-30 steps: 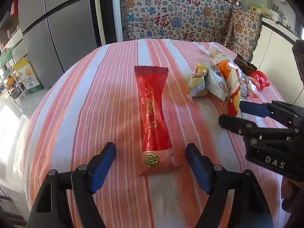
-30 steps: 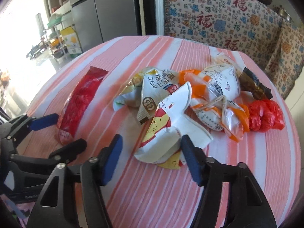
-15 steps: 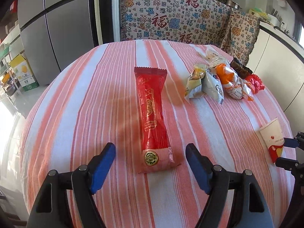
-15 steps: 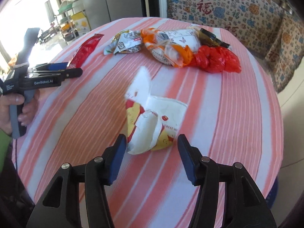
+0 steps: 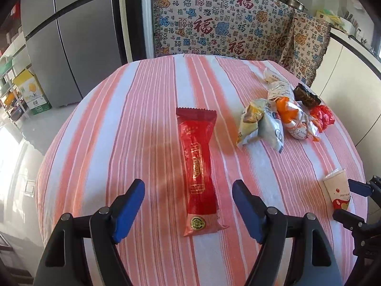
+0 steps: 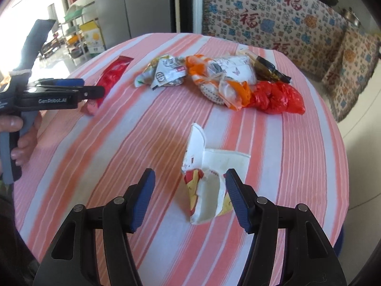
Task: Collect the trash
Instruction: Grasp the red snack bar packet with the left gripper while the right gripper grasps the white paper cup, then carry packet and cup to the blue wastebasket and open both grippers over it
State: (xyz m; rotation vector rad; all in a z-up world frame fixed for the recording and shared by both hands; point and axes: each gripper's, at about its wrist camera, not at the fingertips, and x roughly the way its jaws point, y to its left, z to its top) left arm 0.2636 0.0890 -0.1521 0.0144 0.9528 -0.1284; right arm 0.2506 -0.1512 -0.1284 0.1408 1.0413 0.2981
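Lying on the round table's striped cloth, a long red snack wrapper points straight away from the left gripper, whose blue pads stand wide apart on either side of the wrapper's near end without touching it. From the right wrist view that same wrapper is partly hidden behind the left gripper's black fingers, and only part of the hand on its grip shows at the frame edge.

The right gripper also stands with its jaws apart, nothing pressed between them. A torn paper cup, white with red and yellow print, lies flattened on the cloth between its pads; the right pad sits just beside the cup's edge, and contact there cannot be told. In the left wrist view the cup is half cut off by the right gripper's fingers at the frame's right side.

Farther back, a heap of crumpled wrappers sits near the far right of the table: pale printed packets, an orange-and-clear bag, a dark brown wrapper and a red plastic bag, overlapping so that their outlines are hard to separate. The print on them is too small to read.
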